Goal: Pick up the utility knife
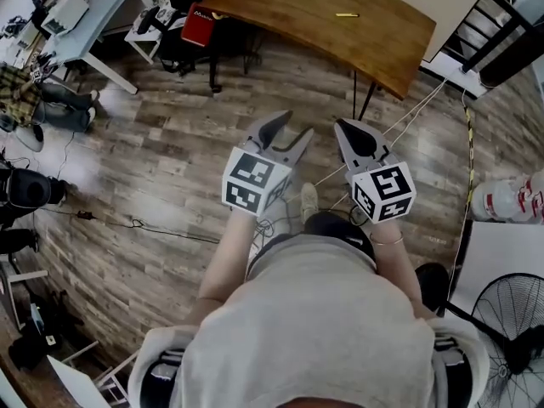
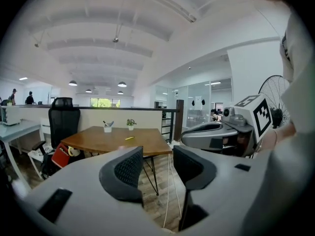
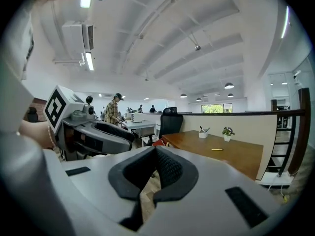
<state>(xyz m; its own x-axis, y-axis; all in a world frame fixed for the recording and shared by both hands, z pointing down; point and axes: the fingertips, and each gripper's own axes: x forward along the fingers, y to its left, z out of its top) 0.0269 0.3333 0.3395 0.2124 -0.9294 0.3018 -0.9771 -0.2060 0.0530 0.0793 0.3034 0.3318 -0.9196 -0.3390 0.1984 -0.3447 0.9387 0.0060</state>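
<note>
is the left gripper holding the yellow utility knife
No, the yellow utility knife lies on the brown wooden table, far from the open left gripper.

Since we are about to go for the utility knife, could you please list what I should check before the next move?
1. Utility knife located: ok, lying on the wooden table.
2. Left gripper open: ok, jaws apart, nothing between.
3. Right gripper open: not ok, jaws together, empty.
4. Knife within reach: not ok, table stands well ahead.
5. Walking path: not ok, white cords cross it.
6. Blade retracted: cannot tell, too small.
</note>
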